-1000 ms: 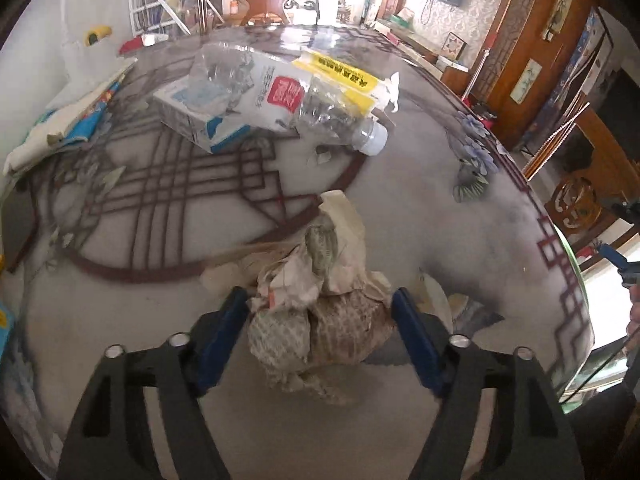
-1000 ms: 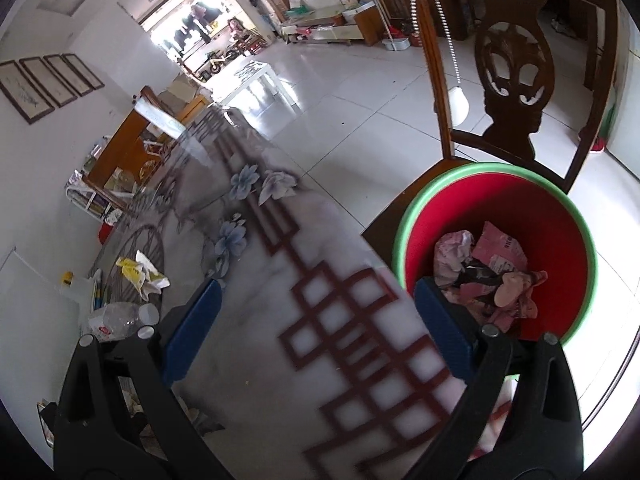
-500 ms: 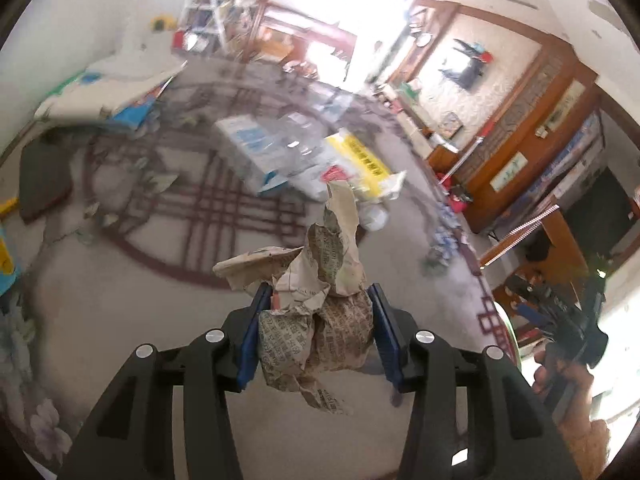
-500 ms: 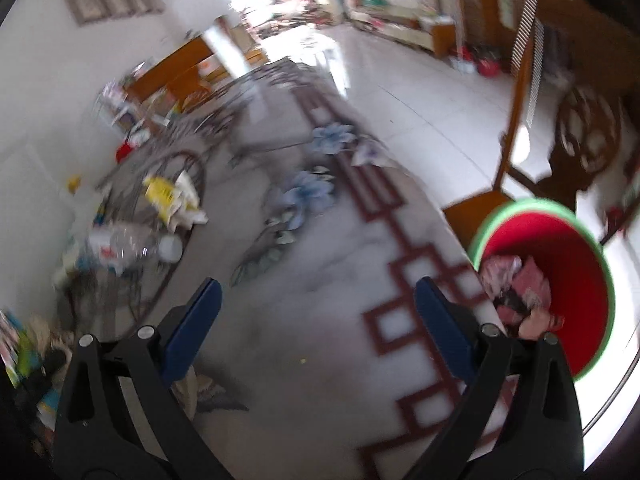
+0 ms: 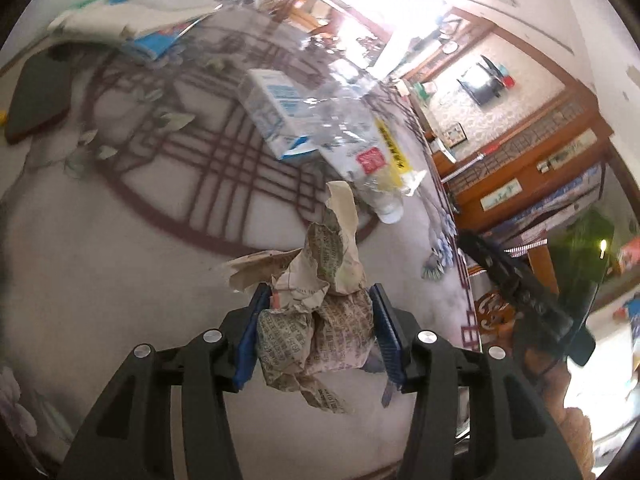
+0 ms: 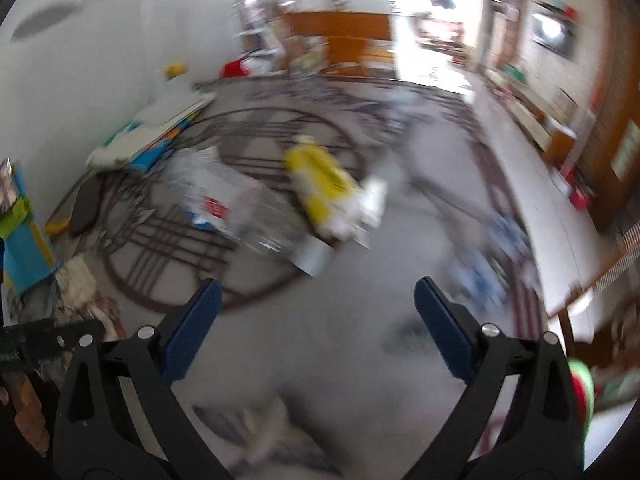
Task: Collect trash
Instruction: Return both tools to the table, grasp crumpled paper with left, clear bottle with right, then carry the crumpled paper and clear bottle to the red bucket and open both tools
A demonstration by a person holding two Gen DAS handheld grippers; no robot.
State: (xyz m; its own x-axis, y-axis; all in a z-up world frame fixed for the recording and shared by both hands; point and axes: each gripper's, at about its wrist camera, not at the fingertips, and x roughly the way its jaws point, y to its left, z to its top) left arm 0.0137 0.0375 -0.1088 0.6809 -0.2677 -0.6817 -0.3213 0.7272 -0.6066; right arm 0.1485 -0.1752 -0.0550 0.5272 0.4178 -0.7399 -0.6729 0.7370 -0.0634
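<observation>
My left gripper (image 5: 318,334) is shut on a crumpled wad of newspaper (image 5: 320,300) and holds it above the patterned table (image 5: 120,248). Beyond it lie a clear plastic bottle (image 5: 352,144), a blue and white carton (image 5: 276,112) and a yellow wrapper (image 5: 394,154). My right gripper (image 6: 316,328) is open and empty over the table; its view is blurred. The yellow wrapper (image 6: 320,184) and the bottle (image 6: 248,216) lie ahead of it. The red bin with a green rim (image 6: 582,396) shows at the lower right edge.
Papers and a blue booklet (image 5: 132,28) lie at the table's far left, next to a dark flat pad (image 5: 36,96). Wooden cabinets (image 5: 532,168) stand to the right. The other gripper (image 5: 524,296) shows at the right of the left wrist view.
My left gripper closed on the newspaper wad and lifted it off the table. My right gripper swung left from the red bin toward the trash on the table.
</observation>
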